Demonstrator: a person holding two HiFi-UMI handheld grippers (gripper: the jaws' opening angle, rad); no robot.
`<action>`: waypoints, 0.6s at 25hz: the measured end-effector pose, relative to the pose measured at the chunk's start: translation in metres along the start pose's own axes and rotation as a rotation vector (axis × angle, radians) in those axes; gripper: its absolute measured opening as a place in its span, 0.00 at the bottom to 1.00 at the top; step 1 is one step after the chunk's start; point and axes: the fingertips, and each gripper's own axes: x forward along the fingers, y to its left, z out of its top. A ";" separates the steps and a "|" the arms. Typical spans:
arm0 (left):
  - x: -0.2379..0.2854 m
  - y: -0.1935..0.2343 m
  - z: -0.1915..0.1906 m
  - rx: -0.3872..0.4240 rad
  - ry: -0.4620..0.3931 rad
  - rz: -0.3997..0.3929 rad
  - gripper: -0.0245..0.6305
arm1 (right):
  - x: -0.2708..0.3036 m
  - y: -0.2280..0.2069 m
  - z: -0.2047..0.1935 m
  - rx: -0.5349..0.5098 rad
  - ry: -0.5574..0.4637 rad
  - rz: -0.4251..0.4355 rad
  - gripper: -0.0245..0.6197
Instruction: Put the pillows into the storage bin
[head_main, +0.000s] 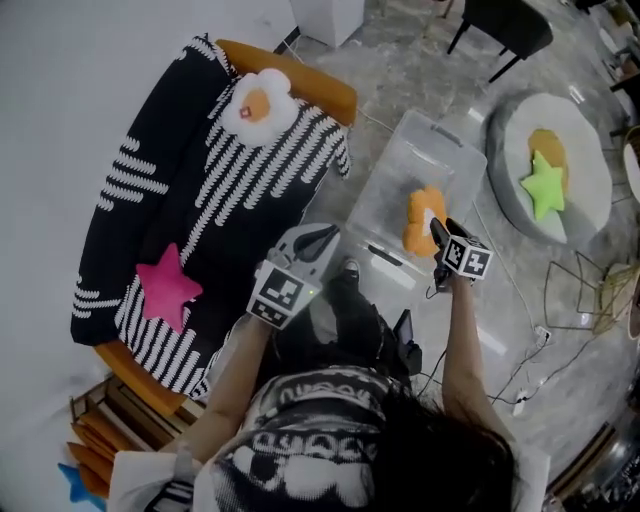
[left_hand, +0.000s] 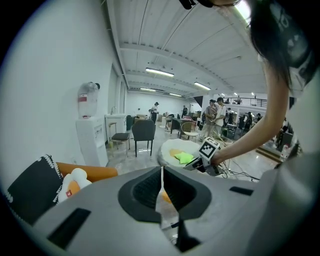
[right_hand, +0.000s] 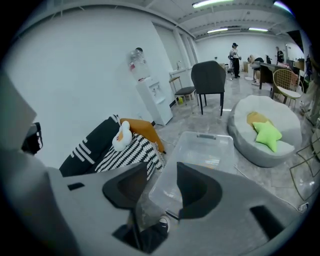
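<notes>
Far left, the sofa (head_main: 322, 88) lies under a black-and-white striped blanket (head_main: 230, 180). Two pillows rest on that blanket. The pink star (head_main: 165, 288) sits near the lower end and the egg pillow (head_main: 258, 103) near the upper end, well apart from each other.

Your left gripper (head_main: 322, 238) hangs over the gap between sofa and bin, beside the blanket's edge. Its own view shows the left gripper (left_hand: 161, 174) with jaws pressed together, only a thin seam between the pads and nothing in them.

The bin (head_main: 395, 190) stands open on the floor, centre, just right of the sofa. One orange pillow (head_main: 424, 220) lies inside it, toward the right-hand wall.

Your right gripper (head_main: 440, 236) is over the bin's near right side, tips just beside the orange pillow; whether they touch cannot be told from above. Its own view shows the right gripper (right_hand: 162, 172) with jaws spread and no pillow between them, only the bin (right_hand: 210, 145) seen through the gap.

Far right, the beanbag (head_main: 500, 150) carries two more pillows. A green star (head_main: 543, 187) lies partly over a yellow pillow (head_main: 548, 145), touching it. Both are well apart from the bin.
</notes>
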 end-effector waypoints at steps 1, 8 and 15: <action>0.001 0.000 0.000 0.001 0.005 0.003 0.06 | 0.000 0.001 0.001 -0.007 -0.007 0.003 0.33; -0.014 0.008 -0.017 -0.009 0.041 0.046 0.06 | 0.004 0.029 0.000 -0.038 -0.013 0.078 0.33; -0.069 0.037 -0.041 -0.077 0.017 0.177 0.06 | 0.023 0.121 -0.001 -0.144 0.010 0.223 0.33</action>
